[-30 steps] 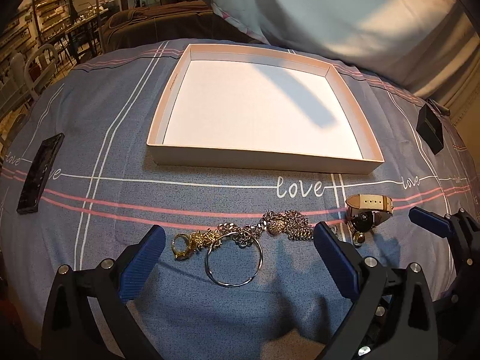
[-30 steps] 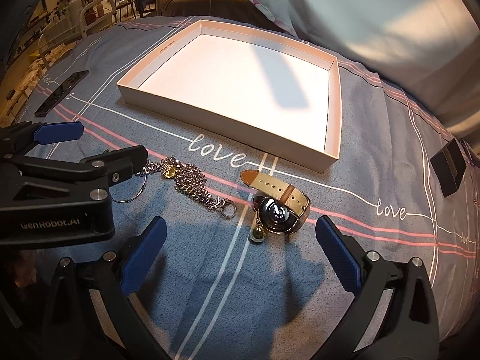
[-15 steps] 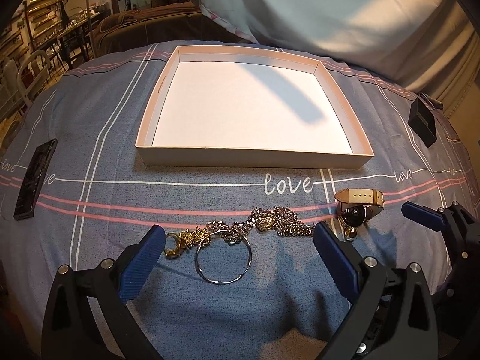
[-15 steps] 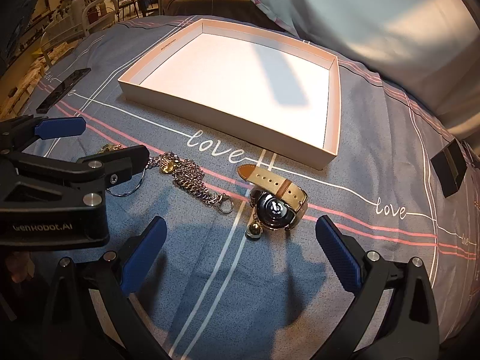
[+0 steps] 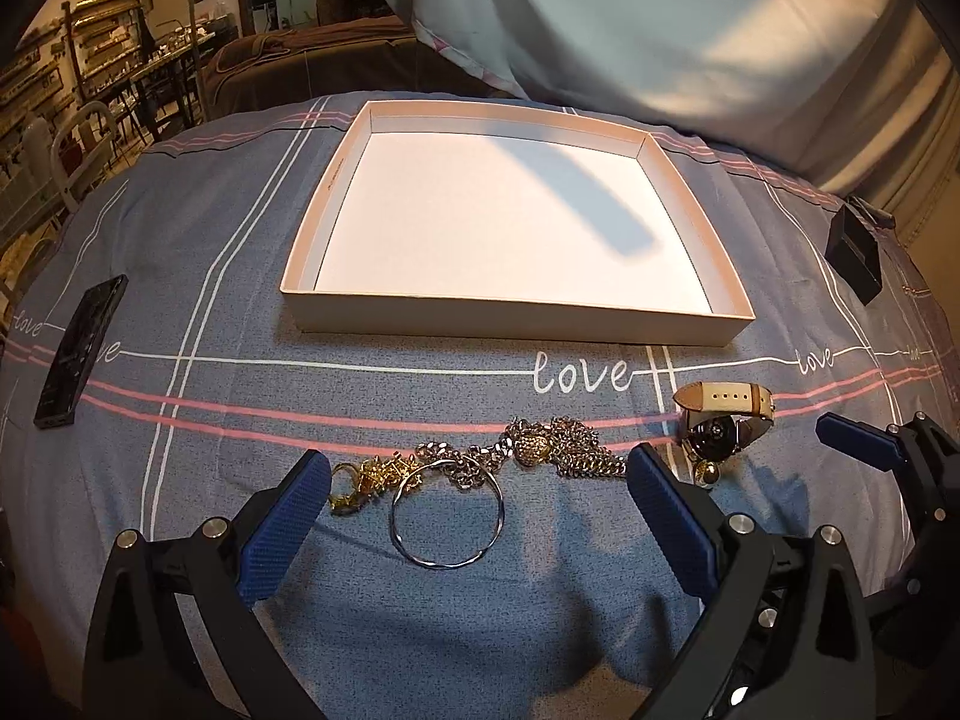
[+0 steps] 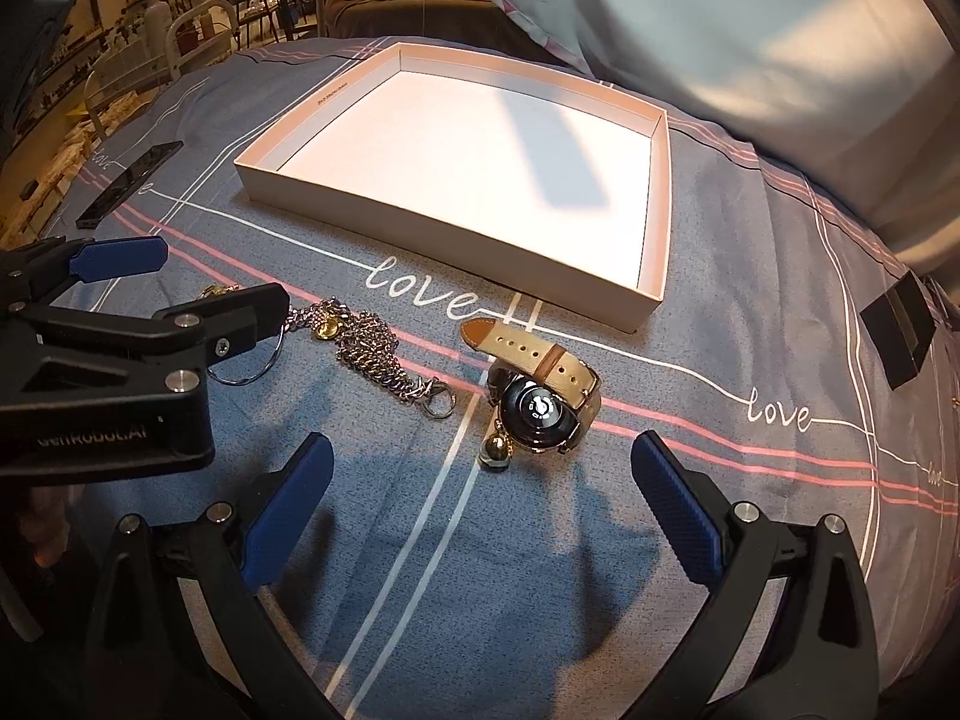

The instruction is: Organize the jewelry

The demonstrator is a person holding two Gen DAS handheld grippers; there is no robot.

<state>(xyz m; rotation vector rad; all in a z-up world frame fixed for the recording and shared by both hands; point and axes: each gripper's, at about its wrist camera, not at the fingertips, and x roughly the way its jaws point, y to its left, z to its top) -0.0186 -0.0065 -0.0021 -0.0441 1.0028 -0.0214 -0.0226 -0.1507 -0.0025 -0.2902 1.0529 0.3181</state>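
Observation:
An empty shallow cream box [image 5: 510, 324] [image 6: 420, 222] lies on the grey bedspread. In front of it lies a tangle of gold and silver chains [image 5: 540, 456] [image 6: 372, 354] with a thin silver bangle [image 5: 447, 516]. A watch with a beige strap [image 5: 720, 420] [image 6: 540, 390] and a small gold ball [image 6: 497, 451] lie to the right. My left gripper [image 5: 480, 522] is open just in front of the bangle and chains. My right gripper [image 6: 480, 510] is open just in front of the watch and ball. Both are empty.
A black phone [image 5: 81, 354] [image 6: 129, 183] lies at the left. A small black box [image 5: 852, 255] [image 6: 897, 336] stands at the right. A large pale pillow or cover [image 5: 690, 30] rises behind the cream box. The left gripper's body [image 6: 120, 360] fills the right view's left side.
Both grippers have drawn back and risen a little, so the jewelry and box sit slightly farther off. Nothing was picked up or moved.

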